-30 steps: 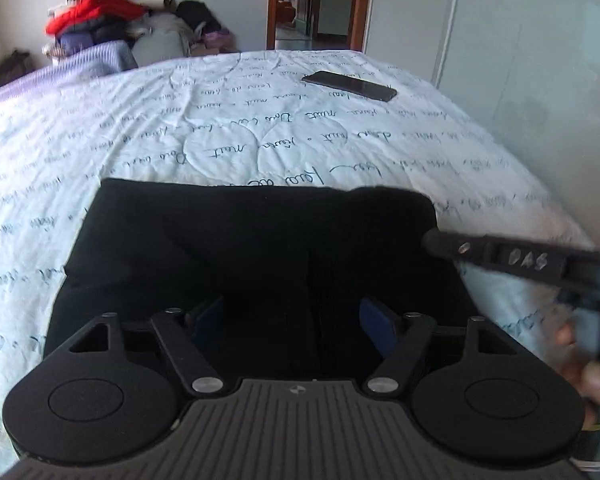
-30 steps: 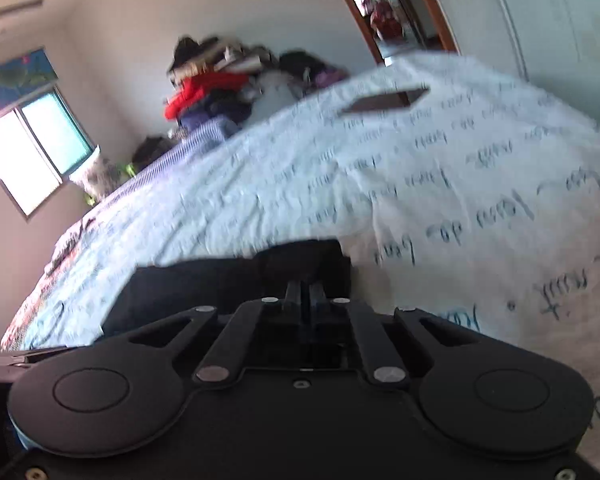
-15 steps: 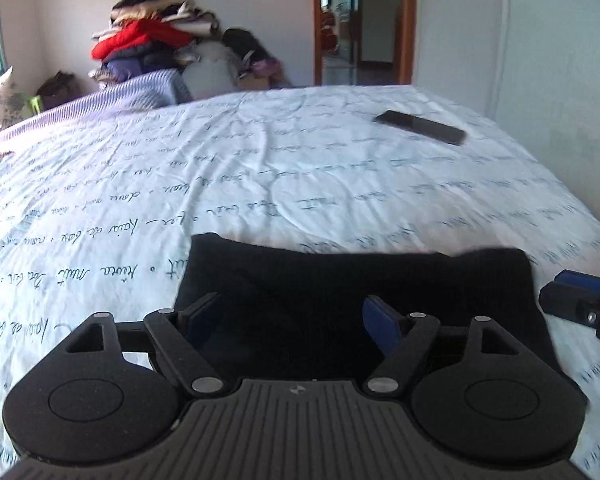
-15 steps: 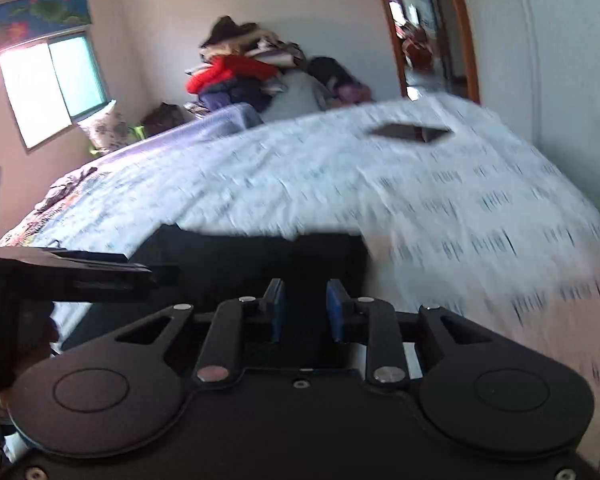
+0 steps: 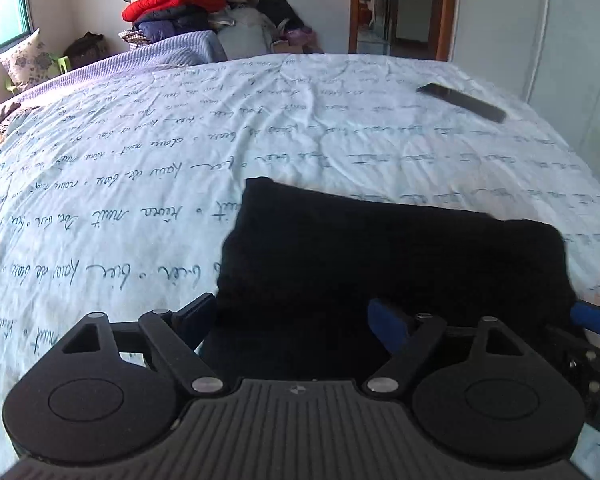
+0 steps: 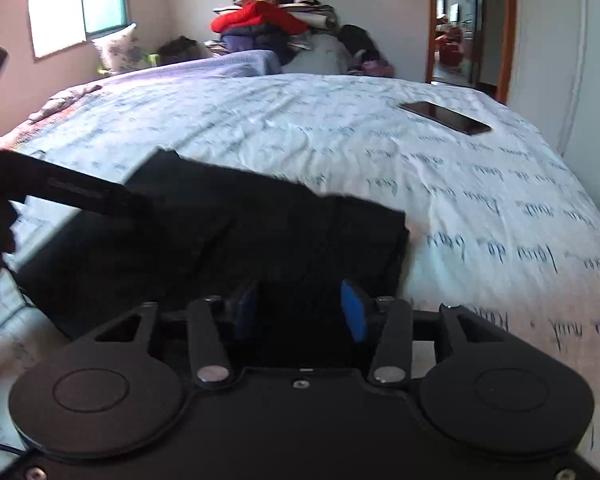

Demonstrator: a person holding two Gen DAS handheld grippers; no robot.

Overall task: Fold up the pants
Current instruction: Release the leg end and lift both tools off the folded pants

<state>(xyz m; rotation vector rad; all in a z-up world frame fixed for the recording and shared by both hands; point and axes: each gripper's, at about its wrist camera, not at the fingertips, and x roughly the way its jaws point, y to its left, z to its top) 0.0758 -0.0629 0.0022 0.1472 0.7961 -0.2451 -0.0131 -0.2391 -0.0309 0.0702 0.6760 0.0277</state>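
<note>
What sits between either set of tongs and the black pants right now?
Nothing visible. The pants lie directly ahead of the open left tongs and right tongs; the phone lies far beyond.

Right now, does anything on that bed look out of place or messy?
A phone lies loose on the bed, beyond the pants, an odd thing on a folding surface. The pants are a neat dark rectangle, though one far corner sits slightly uneven. Nothing looks spilled or damaged.

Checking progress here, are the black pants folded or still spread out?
Folded: the pants lie as a compact dark rectangle on the bed.
</note>
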